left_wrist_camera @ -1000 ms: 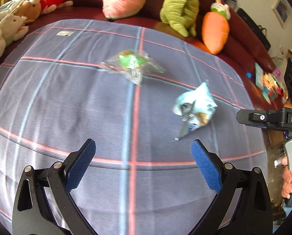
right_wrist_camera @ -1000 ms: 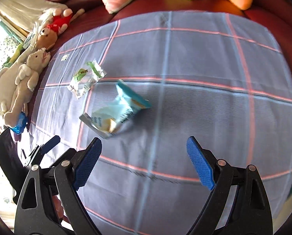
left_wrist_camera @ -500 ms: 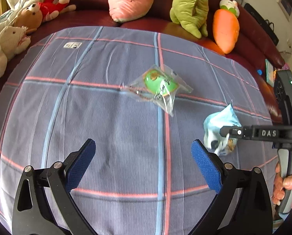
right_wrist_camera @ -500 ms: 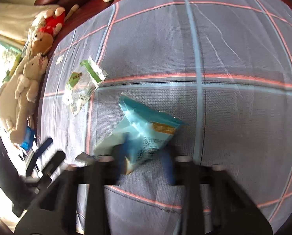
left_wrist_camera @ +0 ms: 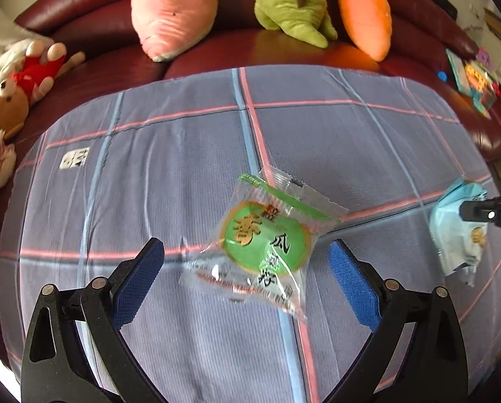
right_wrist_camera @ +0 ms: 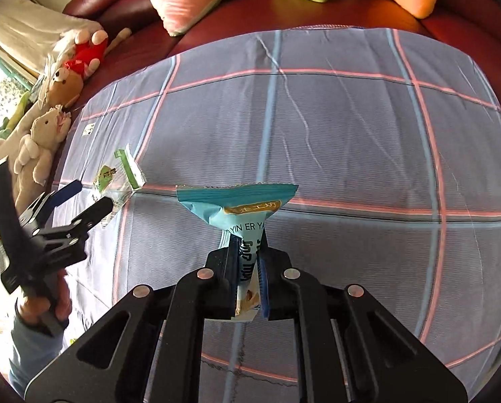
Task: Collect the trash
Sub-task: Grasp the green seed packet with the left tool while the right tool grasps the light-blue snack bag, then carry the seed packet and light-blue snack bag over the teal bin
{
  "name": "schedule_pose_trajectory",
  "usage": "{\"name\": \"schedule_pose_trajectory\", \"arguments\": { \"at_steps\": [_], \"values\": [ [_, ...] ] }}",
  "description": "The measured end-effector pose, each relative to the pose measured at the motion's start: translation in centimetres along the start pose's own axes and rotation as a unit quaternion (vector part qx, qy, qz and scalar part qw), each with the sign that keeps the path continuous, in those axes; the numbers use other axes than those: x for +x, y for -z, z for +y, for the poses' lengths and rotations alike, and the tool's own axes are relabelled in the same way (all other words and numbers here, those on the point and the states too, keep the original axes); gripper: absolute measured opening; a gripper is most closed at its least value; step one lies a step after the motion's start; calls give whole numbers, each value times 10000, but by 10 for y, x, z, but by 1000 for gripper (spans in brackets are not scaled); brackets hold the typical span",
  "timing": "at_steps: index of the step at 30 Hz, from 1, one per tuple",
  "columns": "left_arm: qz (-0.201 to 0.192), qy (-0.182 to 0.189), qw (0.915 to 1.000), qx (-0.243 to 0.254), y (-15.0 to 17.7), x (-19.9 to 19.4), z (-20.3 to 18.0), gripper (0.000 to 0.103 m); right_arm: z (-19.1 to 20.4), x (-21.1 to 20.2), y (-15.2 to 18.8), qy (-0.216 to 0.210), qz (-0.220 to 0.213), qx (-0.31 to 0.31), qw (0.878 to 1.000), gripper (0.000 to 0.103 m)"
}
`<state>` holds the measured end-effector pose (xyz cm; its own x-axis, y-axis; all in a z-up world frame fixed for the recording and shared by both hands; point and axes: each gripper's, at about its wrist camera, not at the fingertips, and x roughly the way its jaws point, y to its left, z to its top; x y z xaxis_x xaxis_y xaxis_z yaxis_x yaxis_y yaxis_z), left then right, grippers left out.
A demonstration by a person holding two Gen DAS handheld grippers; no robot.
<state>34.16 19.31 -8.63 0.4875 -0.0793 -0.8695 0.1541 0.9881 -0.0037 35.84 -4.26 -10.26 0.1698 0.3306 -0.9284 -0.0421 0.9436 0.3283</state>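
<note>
Centrally, clear green-printed plastic wrapper (left_wrist_camera: 267, 245) lies on checked grey-blue cloth (left_wrist_camera: 170, 174) between wide-apart left gripper (left_wrist_camera: 247, 268) jaws; right gripper (right_wrist_camera: 247, 265) clamps crumpled light-blue snack packet (right_wrist_camera: 240, 208); plush toys upper frame: pink cushion (left_wrist_camera: 173, 6), orange carrot (left_wrist_camera: 364, 13).

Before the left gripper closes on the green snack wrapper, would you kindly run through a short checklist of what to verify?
1. Left gripper open wide: ok.
2. Green snack wrapper lies between its blue pads: ok, roughly centred.
3. Pads touching the wrapper: not ok, a gap shows on each side.
4. Right gripper shut on the blue snack packet: ok, pinched at its lower end.
5. Right gripper apart from the green wrapper: ok, off to the side.
6. Height of the left pads above the checked cloth: cannot tell.
</note>
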Motion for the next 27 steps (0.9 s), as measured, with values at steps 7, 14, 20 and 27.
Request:
{"name": "schedule_pose_trajectory", "arguments": {
  "at_steps": [7, 14, 20, 27],
  "values": [
    [-16, -99, 9999, 62, 2, 10, -9, 60, -14, 1, 6, -153, -16, 118, 9998, 10],
    [-191, -157, 9991, -358, 10, -5, -25, 59, -25, -13, 16, -270, -219, 209, 9992, 9],
    [-204, 70, 9991, -372, 15, -24, -62, 59, -45, -43, 27, -342, -466, 372, 9976, 9],
    [-260, 452, 9986, -119, 20, -45, -123, 59, -90, -86, 54, -453, -776, 796, 9928, 9]
  ]
}}
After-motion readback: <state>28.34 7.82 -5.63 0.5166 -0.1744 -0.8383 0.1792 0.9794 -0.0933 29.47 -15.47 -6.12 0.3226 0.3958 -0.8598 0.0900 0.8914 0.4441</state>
